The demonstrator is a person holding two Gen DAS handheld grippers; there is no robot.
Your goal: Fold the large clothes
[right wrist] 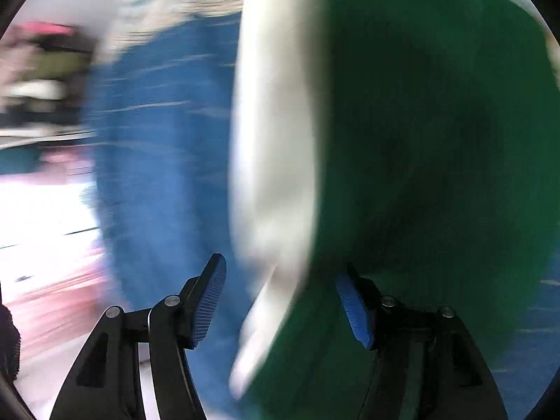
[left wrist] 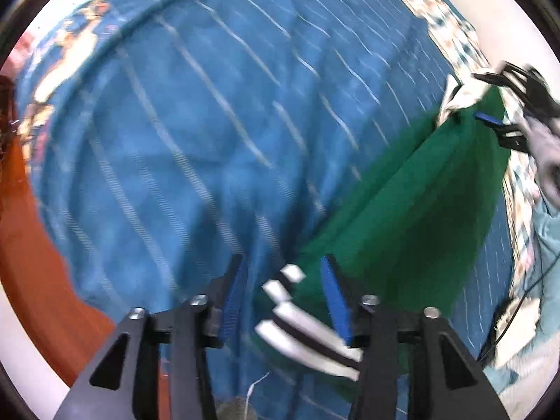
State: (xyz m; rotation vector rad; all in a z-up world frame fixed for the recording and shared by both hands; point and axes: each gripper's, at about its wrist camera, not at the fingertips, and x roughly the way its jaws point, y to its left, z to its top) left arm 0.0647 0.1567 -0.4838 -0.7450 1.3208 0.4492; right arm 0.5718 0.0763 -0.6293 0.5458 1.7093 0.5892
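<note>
Blue striped bedspread (left wrist: 196, 133), green garment (left wrist: 413, 217) between both parted claws, no readable writing

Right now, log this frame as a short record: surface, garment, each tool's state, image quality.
surface: blue striped cloth with a patterned border
garment: green garment with black-and-white striped trim, lying on the blue cloth
left tool: open, jaws apart, striped trim between them, pads not pressing it
right tool: open, jaws apart, the garment's green and white fabric between them, no grip visible
blur: heavy motion blur in the right wrist view, milder in the left
fold status: not settled by these views
</note>
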